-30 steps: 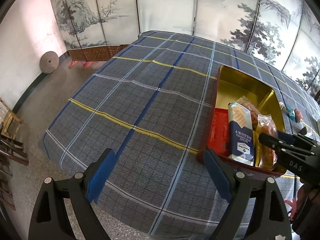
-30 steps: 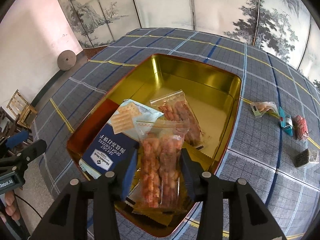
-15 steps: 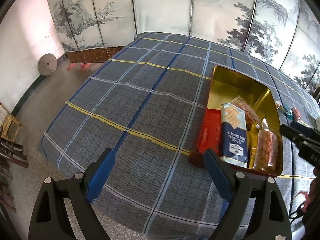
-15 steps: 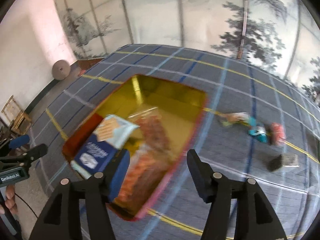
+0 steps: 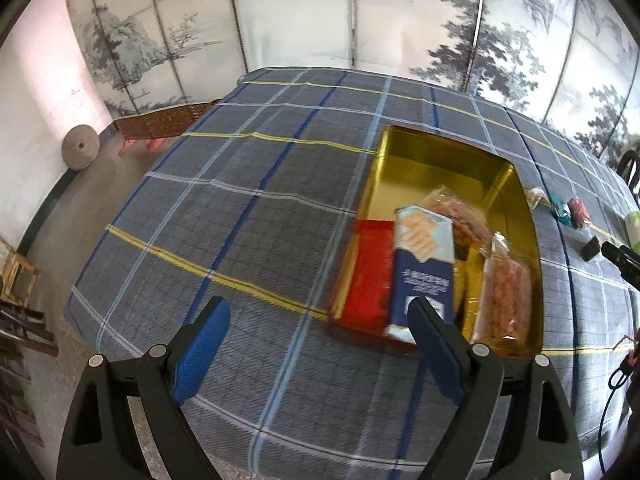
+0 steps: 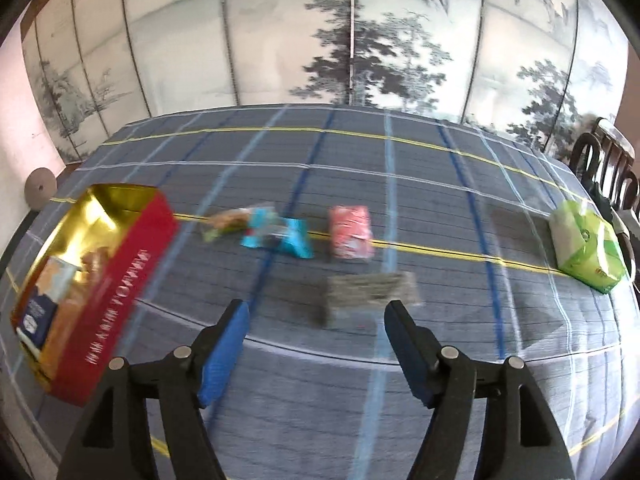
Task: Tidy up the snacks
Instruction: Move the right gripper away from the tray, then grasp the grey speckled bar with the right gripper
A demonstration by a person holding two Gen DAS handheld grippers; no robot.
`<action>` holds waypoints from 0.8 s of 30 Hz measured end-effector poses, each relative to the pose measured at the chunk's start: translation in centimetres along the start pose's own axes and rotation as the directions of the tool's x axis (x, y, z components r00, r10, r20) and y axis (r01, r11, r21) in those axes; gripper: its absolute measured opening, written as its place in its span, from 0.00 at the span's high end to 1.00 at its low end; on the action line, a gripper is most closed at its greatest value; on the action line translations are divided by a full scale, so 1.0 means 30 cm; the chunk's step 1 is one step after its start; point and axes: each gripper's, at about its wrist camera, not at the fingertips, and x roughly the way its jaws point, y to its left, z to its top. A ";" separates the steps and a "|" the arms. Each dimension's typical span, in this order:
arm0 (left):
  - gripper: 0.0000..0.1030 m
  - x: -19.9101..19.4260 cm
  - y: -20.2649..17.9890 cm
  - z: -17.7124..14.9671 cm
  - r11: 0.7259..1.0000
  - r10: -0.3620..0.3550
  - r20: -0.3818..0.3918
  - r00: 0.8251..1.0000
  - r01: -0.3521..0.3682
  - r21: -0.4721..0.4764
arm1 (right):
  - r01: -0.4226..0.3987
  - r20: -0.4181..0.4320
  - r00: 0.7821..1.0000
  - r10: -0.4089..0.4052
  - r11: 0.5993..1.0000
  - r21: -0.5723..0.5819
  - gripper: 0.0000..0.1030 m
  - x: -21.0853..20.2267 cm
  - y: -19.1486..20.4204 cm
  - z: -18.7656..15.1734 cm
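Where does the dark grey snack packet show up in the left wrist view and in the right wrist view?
Left wrist view: the dark grey snack packet sits small at the far right edge, on the tablecloth past the tin.
Right wrist view: it lies near the centre, blurred, just beyond the open right gripper.
Shared landmark: the red and gold tin, which lies to the packet's left in both views.

A blue-grey plaid cloth [image 5: 248, 216] with yellow and pale-blue lines covers the worktop. Behind it, across the top of the frame, stands a folding screen [image 5: 296, 16] painted with ink trees. At the left edge, a round stone disc [image 5: 81, 147] leans against the pale wall. Dark wooden chair backs [image 6: 608, 168] show at the right edge of the right wrist view.
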 end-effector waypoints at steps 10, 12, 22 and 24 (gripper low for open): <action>0.14 0.002 -0.161 0.054 0.997 -0.030 -0.004 1.000 0.031 0.069 | -0.009 -0.012 1.000 0.009 1.000 -0.020 0.26 0.093 -0.077 -0.019; 0.14 0.001 -0.200 0.070 0.995 -0.037 0.000 0.999 0.037 0.088 | 0.012 -0.007 1.000 -0.012 0.999 -0.031 0.26 0.111 -0.085 -0.017; 0.14 0.037 -0.452 0.135 0.977 -0.102 -0.004 0.995 0.101 0.188 | -0.046 -0.026 0.999 0.046 0.999 -0.016 0.26 0.186 -0.130 -0.002; 0.14 0.044 -0.520 0.147 0.971 -0.115 0.004 0.993 0.112 0.213 | -0.068 -0.022 0.997 0.068 0.998 -0.002 0.27 0.190 -0.142 -0.003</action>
